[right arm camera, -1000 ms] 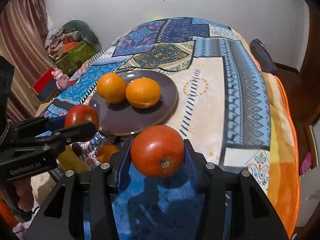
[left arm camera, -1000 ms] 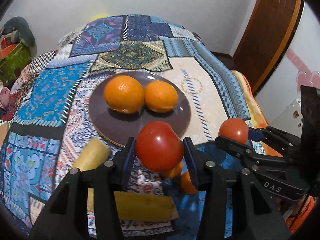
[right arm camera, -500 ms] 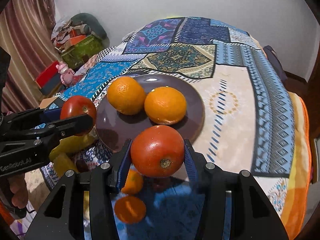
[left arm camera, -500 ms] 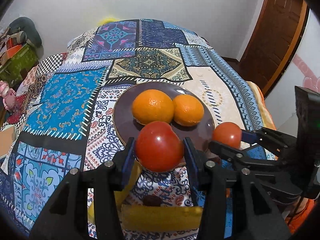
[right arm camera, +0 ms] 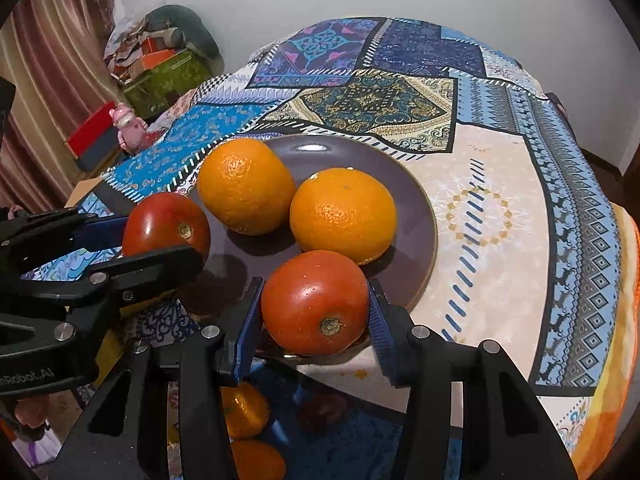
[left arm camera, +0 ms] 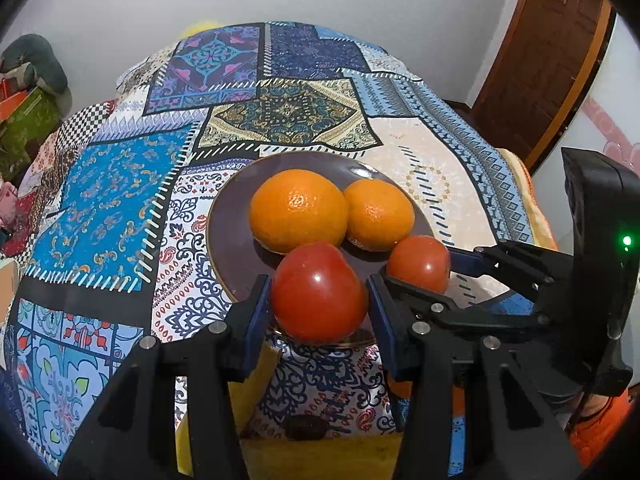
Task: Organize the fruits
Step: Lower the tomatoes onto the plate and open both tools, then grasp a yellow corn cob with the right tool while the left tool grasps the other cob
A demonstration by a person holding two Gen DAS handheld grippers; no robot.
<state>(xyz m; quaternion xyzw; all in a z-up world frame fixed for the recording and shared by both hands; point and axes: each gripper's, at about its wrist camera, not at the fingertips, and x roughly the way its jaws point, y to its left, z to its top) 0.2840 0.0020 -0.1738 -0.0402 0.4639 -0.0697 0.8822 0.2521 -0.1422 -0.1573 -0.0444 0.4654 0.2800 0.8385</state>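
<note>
Both grippers — left (left arm camera: 318, 308) and right (right arm camera: 314, 316) — each clamp a tomato over the plate (right arm camera: 420, 216) (two oranges already on it) — small oranges remain on cloth.

Black fingers (left arm camera: 256, 312), blue pads, silver screws, perhaps plastic.

The left gripper (right arm camera: 166, 240) body (beside the plate (right arm camera: 416, 216)) bears white lettering, seemingly "nRobot.AI", its start cut off.
</note>
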